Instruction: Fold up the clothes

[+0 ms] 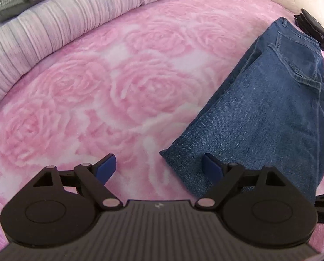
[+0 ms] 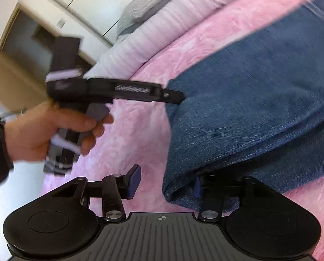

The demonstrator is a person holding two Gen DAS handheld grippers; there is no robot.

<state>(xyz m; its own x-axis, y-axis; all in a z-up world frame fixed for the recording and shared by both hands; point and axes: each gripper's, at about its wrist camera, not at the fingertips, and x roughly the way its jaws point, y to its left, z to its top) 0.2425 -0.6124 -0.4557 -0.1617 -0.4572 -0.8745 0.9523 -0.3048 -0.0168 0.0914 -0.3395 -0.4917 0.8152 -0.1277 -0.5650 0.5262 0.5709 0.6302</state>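
Left gripper (image 1: 159, 166) gaping wide over the pink rose blanket (image 1: 118, 91), right gripper (image 2: 165, 181) also spread wide, blue jeans (image 1: 270, 108) lying folded lengthwise (back pocket showing), stretching toward two o'clock, hem touching each gripper's right finger.
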